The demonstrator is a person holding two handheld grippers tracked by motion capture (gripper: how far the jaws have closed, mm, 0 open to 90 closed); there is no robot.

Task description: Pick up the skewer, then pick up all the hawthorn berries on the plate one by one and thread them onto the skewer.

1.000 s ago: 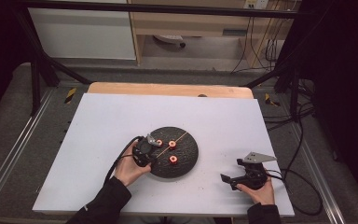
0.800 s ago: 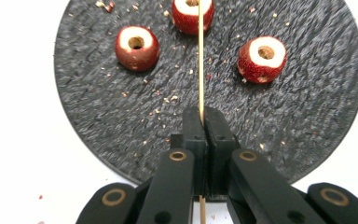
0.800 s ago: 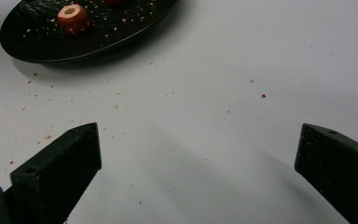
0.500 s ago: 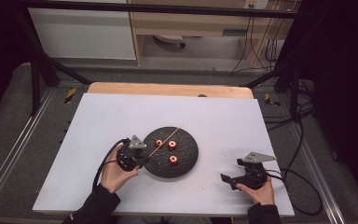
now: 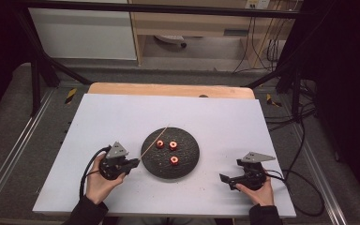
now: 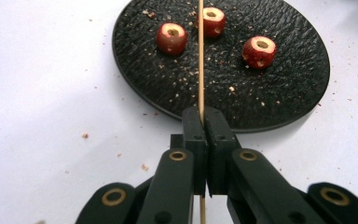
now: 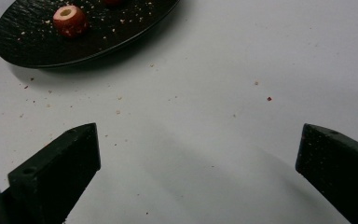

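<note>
Grey floor [image 5: 9, 126] (cables at right), white cabinet [image 5: 82, 33], perhaps a wooden shelf [image 5: 192, 23].

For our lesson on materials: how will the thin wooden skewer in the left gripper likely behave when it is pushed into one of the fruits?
The skewer is long and very thin, so it will probably flex or snap under sideways load. The left gripper clamps it near one end, so the tip may wobble. The small round fruits lie loose on the plate and may roll away.
</note>
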